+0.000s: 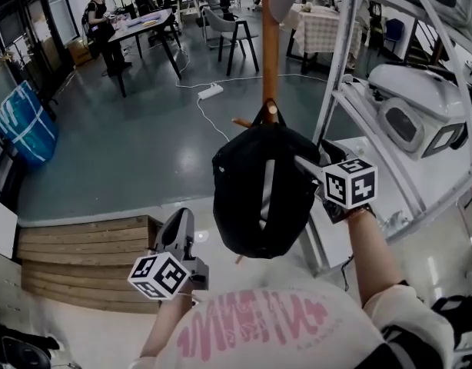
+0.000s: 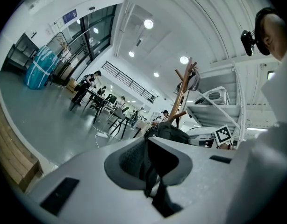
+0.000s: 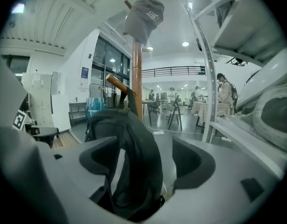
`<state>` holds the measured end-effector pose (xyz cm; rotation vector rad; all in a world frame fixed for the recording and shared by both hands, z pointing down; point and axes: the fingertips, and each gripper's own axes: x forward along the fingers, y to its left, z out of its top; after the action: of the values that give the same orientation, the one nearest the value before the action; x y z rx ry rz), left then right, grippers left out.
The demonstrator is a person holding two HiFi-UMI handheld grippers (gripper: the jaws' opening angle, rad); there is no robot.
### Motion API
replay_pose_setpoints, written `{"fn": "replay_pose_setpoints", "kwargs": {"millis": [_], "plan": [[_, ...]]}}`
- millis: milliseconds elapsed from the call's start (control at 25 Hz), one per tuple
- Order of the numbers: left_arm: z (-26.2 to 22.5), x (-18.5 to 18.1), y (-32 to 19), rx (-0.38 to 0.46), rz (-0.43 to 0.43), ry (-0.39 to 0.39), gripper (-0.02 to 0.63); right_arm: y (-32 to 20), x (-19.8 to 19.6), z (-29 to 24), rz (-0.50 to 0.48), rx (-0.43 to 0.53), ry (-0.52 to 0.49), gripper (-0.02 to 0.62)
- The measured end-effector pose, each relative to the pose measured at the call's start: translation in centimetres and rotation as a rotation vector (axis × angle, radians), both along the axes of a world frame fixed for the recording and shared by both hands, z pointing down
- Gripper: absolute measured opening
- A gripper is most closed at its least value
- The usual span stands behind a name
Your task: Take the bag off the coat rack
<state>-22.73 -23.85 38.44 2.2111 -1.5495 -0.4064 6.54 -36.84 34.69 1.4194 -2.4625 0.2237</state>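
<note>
Black bag (image 1: 244, 175) hangs on wooden rack (image 1: 270, 52) beside white shelving (image 1: 340, 60).

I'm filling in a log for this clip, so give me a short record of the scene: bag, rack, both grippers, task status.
bag: black, hanging by its top loop from a peg
coat rack: wooden pole, grey cap on top
right gripper: jaws wide apart, a fold of the bag between them, not clamped
left gripper: jaws together, nothing in them, held low and apart from the bag
task status: bag not yet off the rack
</note>
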Motion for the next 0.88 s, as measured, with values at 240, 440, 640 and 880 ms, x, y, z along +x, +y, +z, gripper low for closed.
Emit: {"fn": "replay_pose_setpoints", "kwargs": {"millis": [240,440,640,880], "plan": [[0.1,-0.4,-0.6,-0.002,-0.009,-0.004,0.023,-1.5,-0.4,0.3,-0.013,-0.050,-0.162,0.367],[0.3,-0.5,-1.0,-0.005,-0.005,-0.016,0.023,-1.9,-2.1,0.3,-0.089,-0.062,-0.097,0.405],[0.4,-0.7,-1.4,-0.005,-0.005,-0.014,0.023,-1.9,-4.1,1.9,-0.163,-0.061,0.103,0.407],[0.4,-1.1,-1.7,-0.003,-0.011,-0.010,0.023,-2.5,-4.1,2.4,-0.131,-0.058,0.161,0.338]]}}
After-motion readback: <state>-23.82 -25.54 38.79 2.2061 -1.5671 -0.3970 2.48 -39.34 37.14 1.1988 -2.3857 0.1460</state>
